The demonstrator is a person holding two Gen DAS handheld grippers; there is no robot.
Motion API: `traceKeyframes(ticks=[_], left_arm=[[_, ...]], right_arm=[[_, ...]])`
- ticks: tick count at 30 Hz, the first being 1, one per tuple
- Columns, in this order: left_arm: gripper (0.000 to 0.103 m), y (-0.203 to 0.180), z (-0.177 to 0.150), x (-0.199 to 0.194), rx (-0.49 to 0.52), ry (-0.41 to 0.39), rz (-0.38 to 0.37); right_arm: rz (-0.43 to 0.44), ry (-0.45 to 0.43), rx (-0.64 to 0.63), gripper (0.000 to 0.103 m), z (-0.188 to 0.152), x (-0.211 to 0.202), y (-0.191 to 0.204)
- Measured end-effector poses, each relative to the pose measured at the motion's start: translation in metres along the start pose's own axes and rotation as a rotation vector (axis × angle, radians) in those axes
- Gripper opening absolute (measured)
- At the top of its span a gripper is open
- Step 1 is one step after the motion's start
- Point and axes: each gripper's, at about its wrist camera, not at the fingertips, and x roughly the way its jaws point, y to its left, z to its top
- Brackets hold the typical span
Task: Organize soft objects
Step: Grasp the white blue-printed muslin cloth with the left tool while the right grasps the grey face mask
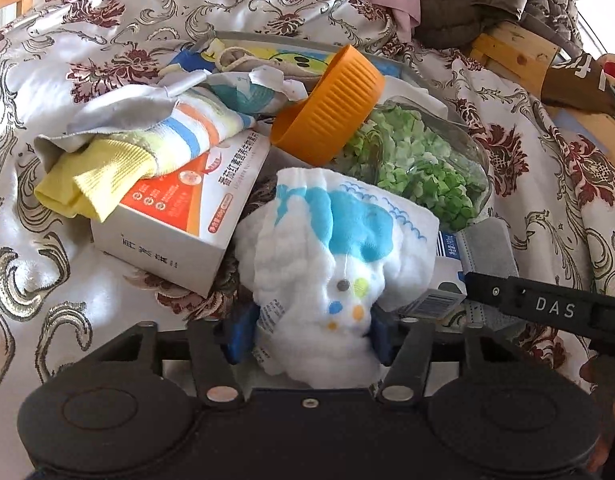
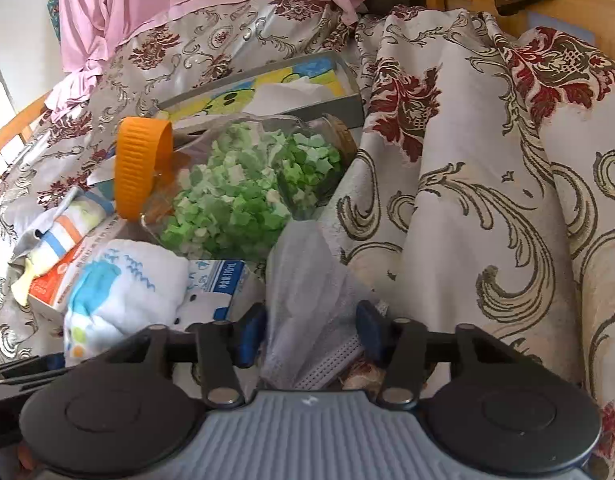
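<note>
Brocade bedspread [image 1: 107,40] under puffy quilted whale cloth [image 1: 339,248].

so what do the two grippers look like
Both have black linkage arms with silver rivets, two round black discs at the base and blue pads. The left gripper has a dark body; the right gripper has a ribbed grey-blue body and white "DAS" lettering on its side.
</note>
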Motion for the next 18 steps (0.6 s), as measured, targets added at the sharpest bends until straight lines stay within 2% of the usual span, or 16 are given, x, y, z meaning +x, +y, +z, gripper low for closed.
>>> traceKeyframes(ticks=[2,5,13,18], left_arm=[[0.047,0.000,0.000,0.000,-0.001,0.006,0.000],[0.042,0.000,-0.001,-0.003,-0.009,0.012,-0.005],[0.038,-0.003,-0.009,-0.017,-0.013,-0.006,-0.018],[0.037,-0.006,-0.009,-0.028,-0.024,-0.034,-0.026]], right_arm=[[0.009,0.001,-0.001,0.041,0.000,-0.001,0.001],[0.012,0.005,0.005,0.039,0.000,0.000,0.000],[0.028,-0.012,0.012,0.019,-0.002,-0.007,0.000],[0.030,-0.047,0.003,0.016,-0.001,-0.016,0.002]])
